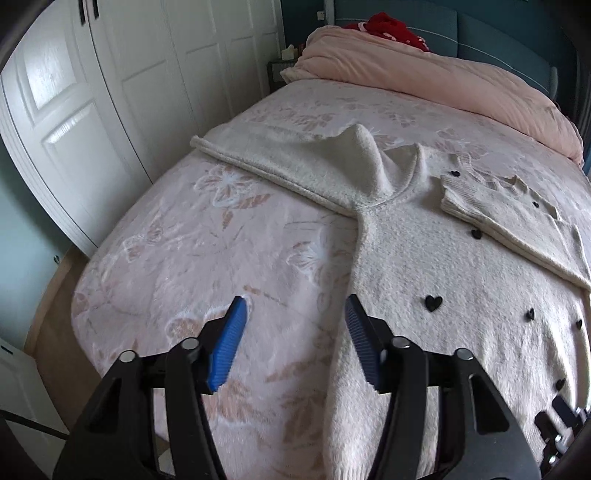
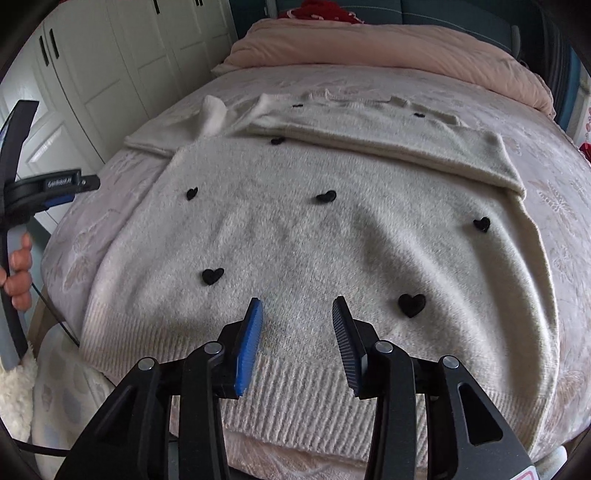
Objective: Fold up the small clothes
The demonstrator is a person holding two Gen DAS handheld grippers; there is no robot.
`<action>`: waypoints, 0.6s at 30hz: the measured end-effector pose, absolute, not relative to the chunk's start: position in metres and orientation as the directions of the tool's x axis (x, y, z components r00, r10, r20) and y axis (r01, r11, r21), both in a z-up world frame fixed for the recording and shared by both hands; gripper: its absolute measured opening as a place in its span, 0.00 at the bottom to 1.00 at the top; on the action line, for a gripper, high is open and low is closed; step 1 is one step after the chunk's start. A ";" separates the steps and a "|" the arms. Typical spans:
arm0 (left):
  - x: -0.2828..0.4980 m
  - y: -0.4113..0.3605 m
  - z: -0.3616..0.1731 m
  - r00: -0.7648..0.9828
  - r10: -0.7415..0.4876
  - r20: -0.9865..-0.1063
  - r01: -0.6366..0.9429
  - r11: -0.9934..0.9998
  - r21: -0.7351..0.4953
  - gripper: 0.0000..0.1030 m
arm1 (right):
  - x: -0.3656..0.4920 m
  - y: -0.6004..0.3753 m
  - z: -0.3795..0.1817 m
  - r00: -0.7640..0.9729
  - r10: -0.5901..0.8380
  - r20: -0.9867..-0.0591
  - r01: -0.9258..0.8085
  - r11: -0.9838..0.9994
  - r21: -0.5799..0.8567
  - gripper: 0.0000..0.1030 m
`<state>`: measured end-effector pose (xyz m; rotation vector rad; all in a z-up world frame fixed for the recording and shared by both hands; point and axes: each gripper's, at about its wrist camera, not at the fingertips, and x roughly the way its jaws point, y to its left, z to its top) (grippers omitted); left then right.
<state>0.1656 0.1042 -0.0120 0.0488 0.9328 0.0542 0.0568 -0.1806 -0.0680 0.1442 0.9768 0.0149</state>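
Observation:
A cream fuzzy sweater (image 2: 317, 236) with small black hearts lies flat on the bed, its ribbed hem toward me. One sleeve (image 2: 388, 144) is folded across the chest. The other sleeve (image 1: 273, 166) stretches out to the left, with a raised peak at the shoulder. My left gripper (image 1: 295, 306) hovers open over the sweater's left edge, nothing between its blue pads. My right gripper (image 2: 297, 304) hangs open above the hem, also holding nothing. The left gripper body (image 2: 48, 188) and a hand (image 2: 18, 266) show at the left of the right wrist view.
The bed (image 1: 166, 258) has a pale pink floral cover. A rolled pink duvet (image 1: 424, 81) lies at its head with red cloth (image 1: 391, 26) behind. White wardrobe doors (image 1: 74, 110) stand close on the left, past a strip of wooden floor (image 1: 48, 295).

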 end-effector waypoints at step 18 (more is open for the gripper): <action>0.439 0.279 -0.071 0.587 0.010 -0.809 -0.508 0.782 -0.360 0.60 | 0.086 -0.170 -0.087 0.486 0.098 -0.869 0.048 0.989 0.139 0.43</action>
